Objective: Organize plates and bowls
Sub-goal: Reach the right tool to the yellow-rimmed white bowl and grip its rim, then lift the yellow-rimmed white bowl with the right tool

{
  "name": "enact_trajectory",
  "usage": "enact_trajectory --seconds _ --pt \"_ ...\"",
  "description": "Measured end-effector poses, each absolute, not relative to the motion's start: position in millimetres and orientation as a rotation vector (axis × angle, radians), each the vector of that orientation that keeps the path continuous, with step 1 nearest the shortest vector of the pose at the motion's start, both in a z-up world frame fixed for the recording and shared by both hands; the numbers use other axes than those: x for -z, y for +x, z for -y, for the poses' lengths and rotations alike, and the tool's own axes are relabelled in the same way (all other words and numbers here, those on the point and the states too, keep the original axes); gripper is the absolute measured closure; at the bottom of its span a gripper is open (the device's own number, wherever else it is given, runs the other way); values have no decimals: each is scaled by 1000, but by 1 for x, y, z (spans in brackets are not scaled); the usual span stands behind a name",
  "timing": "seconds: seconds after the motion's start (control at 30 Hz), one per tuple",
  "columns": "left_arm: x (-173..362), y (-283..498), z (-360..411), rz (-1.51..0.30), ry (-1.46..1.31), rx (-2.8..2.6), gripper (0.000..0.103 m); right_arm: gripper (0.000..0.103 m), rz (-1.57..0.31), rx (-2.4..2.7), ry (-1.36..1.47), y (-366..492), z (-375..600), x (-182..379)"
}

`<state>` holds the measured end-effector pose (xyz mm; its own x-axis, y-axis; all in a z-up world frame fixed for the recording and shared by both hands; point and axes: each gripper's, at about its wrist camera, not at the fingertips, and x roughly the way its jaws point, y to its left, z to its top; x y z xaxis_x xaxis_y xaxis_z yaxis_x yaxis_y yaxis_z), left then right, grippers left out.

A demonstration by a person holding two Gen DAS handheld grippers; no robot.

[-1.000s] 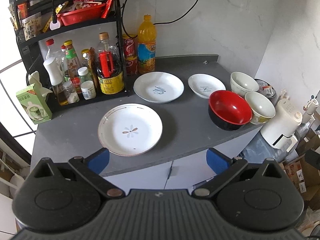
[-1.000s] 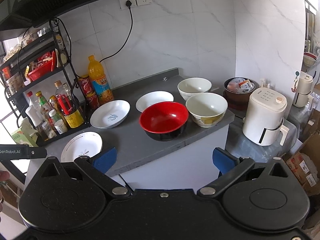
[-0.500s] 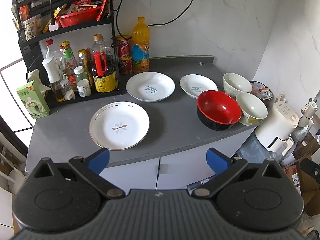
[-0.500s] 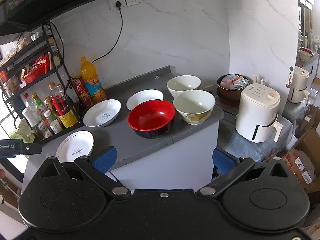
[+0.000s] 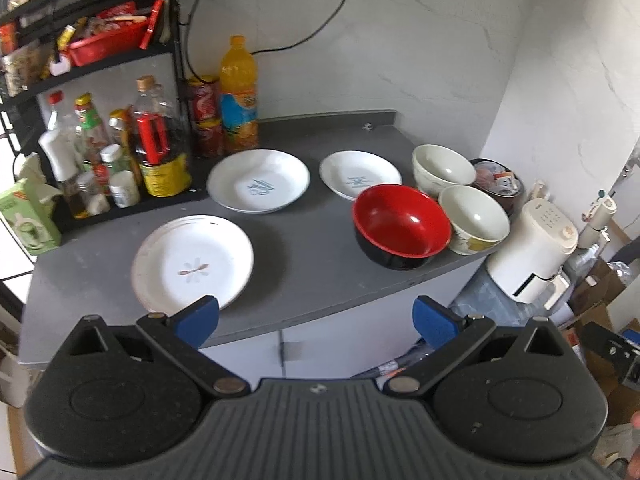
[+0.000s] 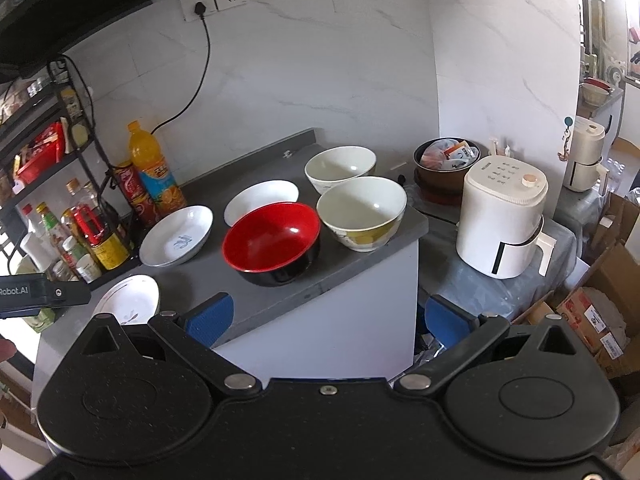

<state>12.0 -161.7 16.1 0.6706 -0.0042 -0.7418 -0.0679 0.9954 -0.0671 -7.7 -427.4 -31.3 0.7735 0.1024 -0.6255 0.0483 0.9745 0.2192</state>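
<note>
On the grey counter (image 5: 312, 240) lie three white plates: a flower plate (image 5: 192, 264) near the front left, a larger blue-marked plate (image 5: 258, 186) behind it, a smaller one (image 5: 360, 180) to its right. A red bowl (image 5: 400, 226) and two cream bowls (image 5: 474, 218) (image 5: 442, 168) stand at the right end. My left gripper (image 5: 316, 318) is open and empty, in front of the counter edge. My right gripper (image 6: 326, 318) is open and empty, below the counter's right corner; the red bowl (image 6: 272, 242) is nearest to it.
A black rack with bottles (image 5: 156, 140) stands at the counter's left. An orange drink bottle (image 5: 238, 96) and cans stand at the back wall. A white appliance (image 6: 502, 216) and a brown pot (image 6: 446, 164) sit on a lower surface to the right. Cardboard boxes (image 6: 596, 316) lie on the floor.
Both grippers have drawn back from the counter and drifted right, so the dishes look smaller and further left. Nothing on the counter has moved. Both stay open.
</note>
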Motion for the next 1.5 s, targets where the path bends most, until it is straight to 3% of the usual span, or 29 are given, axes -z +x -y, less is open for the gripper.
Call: enact_trajectory --seconds 0.97,1.03,1.23,1.5 --pt "30 230 236 -926 -59 211 1 1 -751 112 374 157 461 80" --pt "36 242 241 -937 -39 215 2 11 -762 122 390 167 466 86" --pt "52 280 257 -954 -19 251 4 27 -795 156 440 191 478 105" --pt "73 324 287 -989 28 311 20 42 -840 194 489 219 490 128"
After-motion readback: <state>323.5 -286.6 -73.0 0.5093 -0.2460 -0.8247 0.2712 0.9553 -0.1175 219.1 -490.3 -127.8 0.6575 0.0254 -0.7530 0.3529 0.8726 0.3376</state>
